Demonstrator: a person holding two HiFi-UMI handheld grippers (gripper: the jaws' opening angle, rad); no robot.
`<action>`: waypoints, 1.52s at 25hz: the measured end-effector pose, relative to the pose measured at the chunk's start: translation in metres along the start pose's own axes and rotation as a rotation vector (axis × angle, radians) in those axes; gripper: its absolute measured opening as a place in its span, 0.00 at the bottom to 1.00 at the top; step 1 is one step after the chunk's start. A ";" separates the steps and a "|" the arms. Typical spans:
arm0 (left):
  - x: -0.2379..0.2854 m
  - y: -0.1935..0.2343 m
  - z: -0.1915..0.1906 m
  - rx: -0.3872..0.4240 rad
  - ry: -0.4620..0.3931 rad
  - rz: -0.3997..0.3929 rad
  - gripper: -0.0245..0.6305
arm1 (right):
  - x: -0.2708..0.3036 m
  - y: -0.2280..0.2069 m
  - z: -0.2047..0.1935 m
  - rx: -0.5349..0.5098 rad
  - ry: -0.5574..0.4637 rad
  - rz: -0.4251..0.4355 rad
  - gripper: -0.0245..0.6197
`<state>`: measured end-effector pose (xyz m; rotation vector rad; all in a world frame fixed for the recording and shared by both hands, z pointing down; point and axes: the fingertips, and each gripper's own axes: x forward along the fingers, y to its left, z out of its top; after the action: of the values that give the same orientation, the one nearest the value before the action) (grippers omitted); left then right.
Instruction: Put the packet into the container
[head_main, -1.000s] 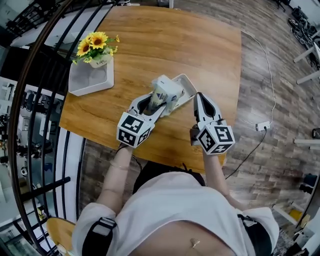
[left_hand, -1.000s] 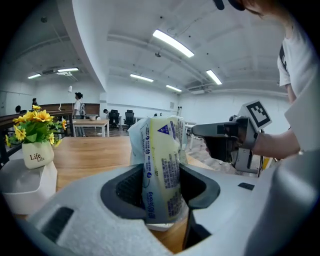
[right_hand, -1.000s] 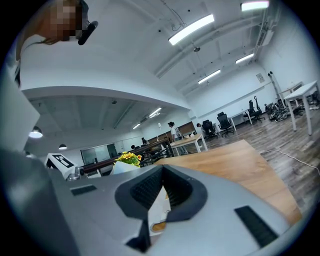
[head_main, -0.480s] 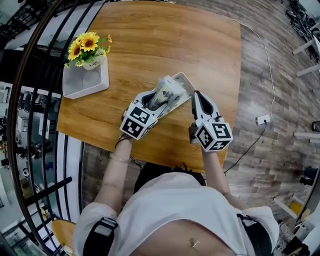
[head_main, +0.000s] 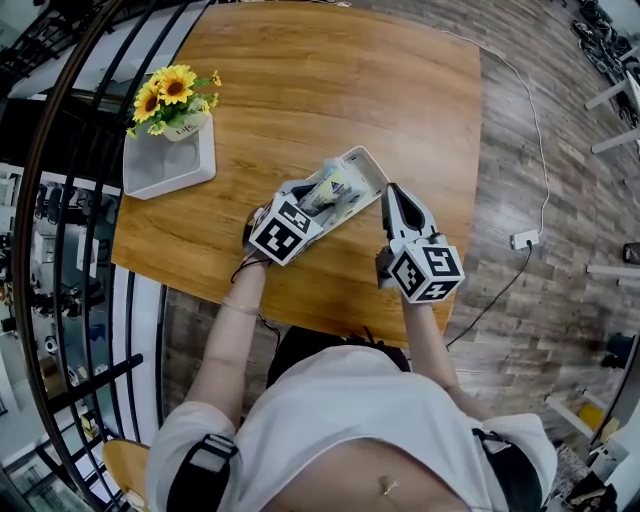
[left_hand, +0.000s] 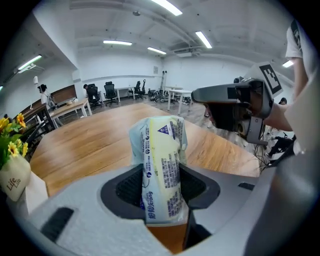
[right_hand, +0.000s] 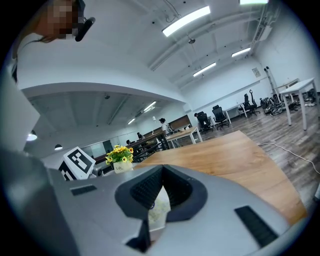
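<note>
Your right gripper (head_main: 389, 194) has its jaws closed together on nothing, tips just beside the container (head_main: 368, 166). Your left gripper (head_main: 318, 200) is clamped on the packet (left_hand: 162, 170), which sticks out past its fingertips, over the container.

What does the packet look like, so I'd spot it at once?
On the wooden table, find the shallow white container near the middle. At its near end the left gripper clamps a soft plastic packet, pale yellow and light blue with blue print. It is the only printed, crinkly thing there; the container is plain white and the sunflower pot stands apart.
</note>
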<state>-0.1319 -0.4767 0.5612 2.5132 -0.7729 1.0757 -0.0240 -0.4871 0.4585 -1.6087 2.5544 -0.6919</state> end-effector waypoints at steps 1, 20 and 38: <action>0.003 -0.001 -0.002 0.012 0.019 -0.009 0.34 | -0.001 -0.001 0.001 0.002 -0.001 -0.002 0.06; 0.049 -0.003 -0.013 0.112 0.219 -0.063 0.34 | -0.009 -0.024 0.000 0.039 -0.003 -0.044 0.06; 0.064 -0.002 -0.014 0.107 0.261 -0.059 0.37 | -0.009 -0.024 -0.001 0.048 0.001 -0.026 0.06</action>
<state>-0.1019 -0.4912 0.6170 2.3952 -0.5786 1.4218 0.0000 -0.4879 0.4670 -1.6305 2.5020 -0.7502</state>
